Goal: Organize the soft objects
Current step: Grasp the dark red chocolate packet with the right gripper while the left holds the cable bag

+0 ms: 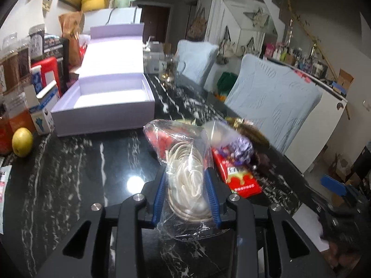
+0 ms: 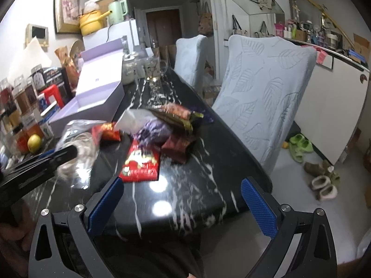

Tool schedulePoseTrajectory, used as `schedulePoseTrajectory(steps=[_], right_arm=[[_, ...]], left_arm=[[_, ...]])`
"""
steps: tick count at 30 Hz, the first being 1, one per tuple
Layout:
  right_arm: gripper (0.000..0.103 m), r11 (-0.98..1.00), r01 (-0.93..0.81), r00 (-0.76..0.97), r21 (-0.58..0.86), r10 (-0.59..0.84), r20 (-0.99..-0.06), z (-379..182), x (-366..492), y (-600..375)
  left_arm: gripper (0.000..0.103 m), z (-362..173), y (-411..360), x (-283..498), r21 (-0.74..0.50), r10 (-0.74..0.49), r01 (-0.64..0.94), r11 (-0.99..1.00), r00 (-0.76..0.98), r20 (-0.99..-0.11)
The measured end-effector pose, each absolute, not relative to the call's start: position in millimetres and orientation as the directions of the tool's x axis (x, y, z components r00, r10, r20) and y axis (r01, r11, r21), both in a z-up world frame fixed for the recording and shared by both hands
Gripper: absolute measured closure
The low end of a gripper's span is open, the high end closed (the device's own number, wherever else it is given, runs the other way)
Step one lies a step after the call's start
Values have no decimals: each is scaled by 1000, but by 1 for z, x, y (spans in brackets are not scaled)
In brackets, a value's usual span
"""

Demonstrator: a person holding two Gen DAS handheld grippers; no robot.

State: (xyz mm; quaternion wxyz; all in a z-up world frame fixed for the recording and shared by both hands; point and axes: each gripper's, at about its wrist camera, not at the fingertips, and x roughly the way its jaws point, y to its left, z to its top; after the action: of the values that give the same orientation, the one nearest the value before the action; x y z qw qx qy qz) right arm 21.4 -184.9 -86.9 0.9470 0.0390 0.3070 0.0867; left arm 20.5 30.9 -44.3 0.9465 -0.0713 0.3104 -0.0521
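Observation:
My left gripper point(image 1: 185, 176) is shut on a clear plastic bag of coiled white cord point(image 1: 185, 173), lifted a little off the black marble table point(image 1: 81, 173); its blue pads point(image 1: 160, 197) press the bag from both sides. From the right wrist view the same bag point(image 2: 78, 146) shows blurred at the left, behind the left gripper's black body. A pile of soft packets lies mid-table: a red packet point(image 2: 141, 162), a purple bundle point(image 2: 153, 129), a brown-red packet point(image 2: 176, 113). An open lilac box point(image 1: 109, 99) stands behind. My right gripper point(image 2: 183, 199) hangs open over the table's near edge, holding nothing.
Jars, boxes and a yellow fruit point(image 1: 22, 141) crowd the table's left side. Glass mugs point(image 2: 153, 69) stand at the far end. Two chairs with pale blue covers point(image 2: 262, 97) line the right side. Shoes point(image 2: 322, 183) lie on the floor.

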Motion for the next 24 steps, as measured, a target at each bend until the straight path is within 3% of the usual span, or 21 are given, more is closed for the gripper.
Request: schedulePoseTrajectory(steps=[3, 14, 22, 24], right_arm=[[8, 974, -153, 800, 168, 221, -557, -83, 38, -189], [38, 962, -178, 726, 208, 271, -632, -96, 105, -182], [39, 967, -176, 703, 186, 256, -664, -108, 124, -177], [51, 961, -183, 684, 207, 276, -676, -113, 128, -177]], left_arm=[[70, -37, 34, 16, -164, -136, 51, 985, 817, -561], [70, -38, 43, 17, -179, -132, 37, 983, 819, -559], [70, -43, 45, 21, -185, -132, 30, 982, 811, -570], [70, -44, 44, 21, -185, -134, 31, 982, 808, -574]])
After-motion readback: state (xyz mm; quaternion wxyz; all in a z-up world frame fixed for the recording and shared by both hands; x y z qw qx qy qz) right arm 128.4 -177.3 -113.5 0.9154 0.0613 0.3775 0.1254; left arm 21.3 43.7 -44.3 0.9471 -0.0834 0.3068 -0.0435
